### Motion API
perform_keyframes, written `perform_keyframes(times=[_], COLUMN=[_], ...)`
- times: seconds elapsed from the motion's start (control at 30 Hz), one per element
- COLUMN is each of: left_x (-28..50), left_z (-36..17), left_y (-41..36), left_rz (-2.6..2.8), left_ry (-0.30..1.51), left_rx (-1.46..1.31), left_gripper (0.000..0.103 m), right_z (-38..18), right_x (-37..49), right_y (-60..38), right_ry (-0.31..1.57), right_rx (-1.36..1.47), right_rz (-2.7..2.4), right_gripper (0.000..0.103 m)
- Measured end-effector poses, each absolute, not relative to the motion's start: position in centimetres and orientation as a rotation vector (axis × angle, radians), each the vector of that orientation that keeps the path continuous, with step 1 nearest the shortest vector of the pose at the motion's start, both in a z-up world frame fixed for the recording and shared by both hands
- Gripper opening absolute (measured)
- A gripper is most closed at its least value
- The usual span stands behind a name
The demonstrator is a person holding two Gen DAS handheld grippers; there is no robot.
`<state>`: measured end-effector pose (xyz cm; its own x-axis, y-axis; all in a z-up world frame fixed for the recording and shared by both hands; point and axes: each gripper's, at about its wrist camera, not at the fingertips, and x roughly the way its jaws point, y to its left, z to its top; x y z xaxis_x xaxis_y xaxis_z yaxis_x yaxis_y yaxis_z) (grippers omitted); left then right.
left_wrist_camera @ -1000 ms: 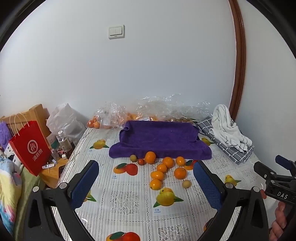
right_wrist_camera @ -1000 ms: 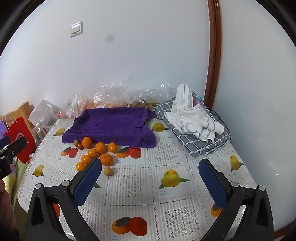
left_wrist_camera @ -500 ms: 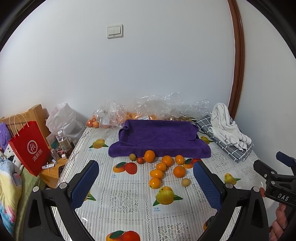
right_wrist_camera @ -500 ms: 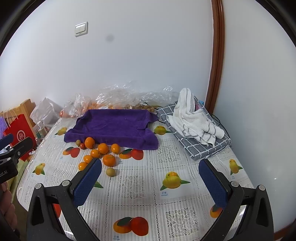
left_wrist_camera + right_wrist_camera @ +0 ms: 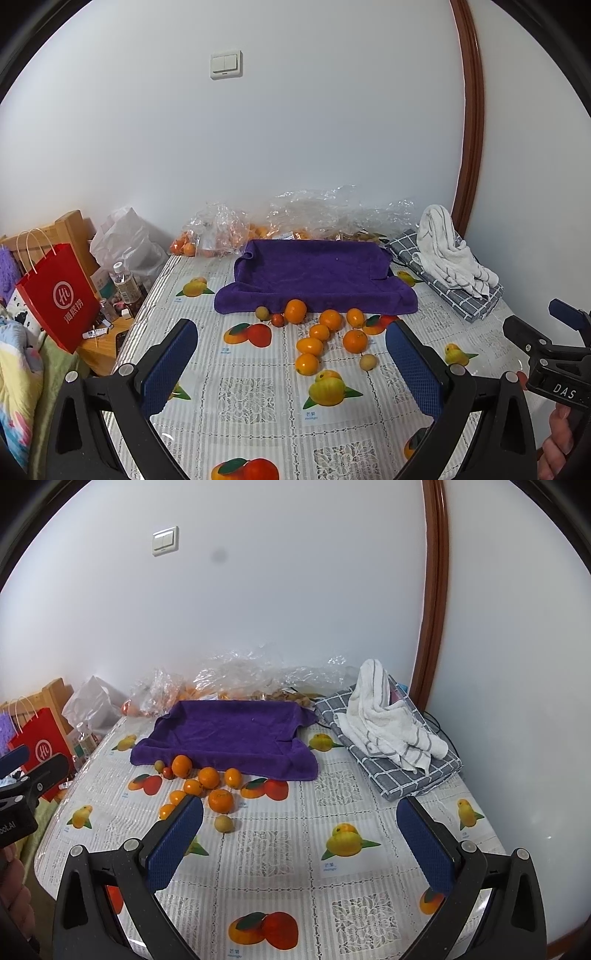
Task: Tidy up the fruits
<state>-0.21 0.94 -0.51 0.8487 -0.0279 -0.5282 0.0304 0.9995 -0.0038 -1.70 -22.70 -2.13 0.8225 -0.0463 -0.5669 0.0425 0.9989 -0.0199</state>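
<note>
Several oranges [image 5: 355,340] [image 5: 221,800] lie loose on the fruit-print tablecloth just in front of a purple towel [image 5: 314,273] [image 5: 229,734]. Two small tan fruits [image 5: 368,361] [image 5: 224,823] and a small red one [image 5: 277,319] lie among them. My left gripper [image 5: 295,369] is open and empty, held above the table short of the fruit. My right gripper [image 5: 303,842] is open and empty, to the right of the fruit cluster.
Clear plastic bags with more fruit [image 5: 221,236] lie behind the towel by the wall. A white towel on a folded grey checked cloth [image 5: 391,723] sits at the right. A red paper bag [image 5: 55,295] and bottles stand off the table's left edge.
Both grippers have drawn back and risen slightly, so the fruit and towel look a little farther away. Nothing on the table has moved.
</note>
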Motion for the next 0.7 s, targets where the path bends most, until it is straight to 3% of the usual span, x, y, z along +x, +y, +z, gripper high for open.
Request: perform_keyframes(times=[0.7], left_x=[-0.95], left_z=[-0.49], left_y=[0.82], left_rz=[-0.039], left_ry=[0.54], left_rx=[0.011], left_gripper=[0.103], right_z=[-1.74], right_x=[-2.34], right_y=[-22.43], right_ry=[0.584], right_rx=[-0.008], right_rz=[-0.051], right_gripper=[0.103])
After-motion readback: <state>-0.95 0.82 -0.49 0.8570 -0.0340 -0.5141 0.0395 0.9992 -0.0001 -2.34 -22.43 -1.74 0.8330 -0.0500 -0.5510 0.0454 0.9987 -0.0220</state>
